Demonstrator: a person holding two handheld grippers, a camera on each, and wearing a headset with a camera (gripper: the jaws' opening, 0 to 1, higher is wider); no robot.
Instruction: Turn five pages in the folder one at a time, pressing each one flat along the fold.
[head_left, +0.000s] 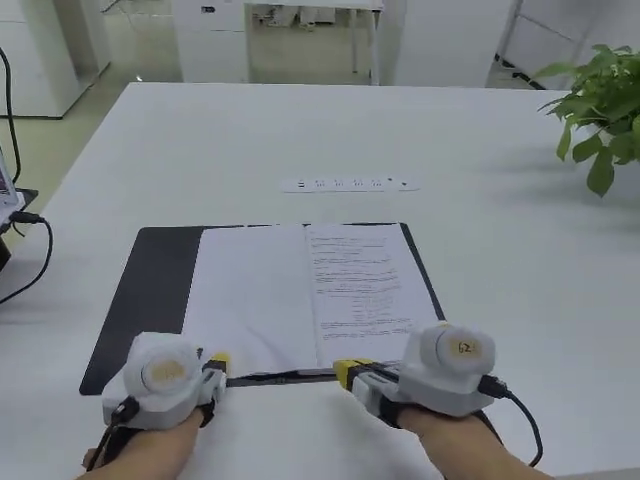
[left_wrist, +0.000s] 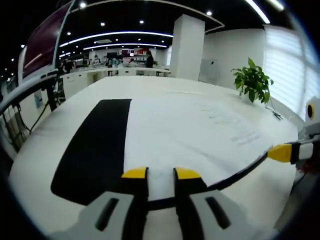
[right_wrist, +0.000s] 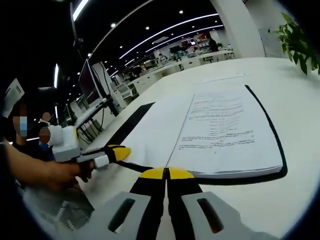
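My left gripper sat low, jaws slightly apart, my right gripper pointed toward it, jaws pressed together.

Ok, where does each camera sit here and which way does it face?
Head view: on the headset, looking forward and down at the folder; forearms, left gripper and right gripper show at the bottom.
Left gripper view: low at the folder's near edge, facing across it toward the plant; own jaws slightly apart, right gripper at right.
Right gripper view: low at that edge, facing over the printed page; own jaws together, left gripper and hand at left.
Shared: folder and plant in all three.
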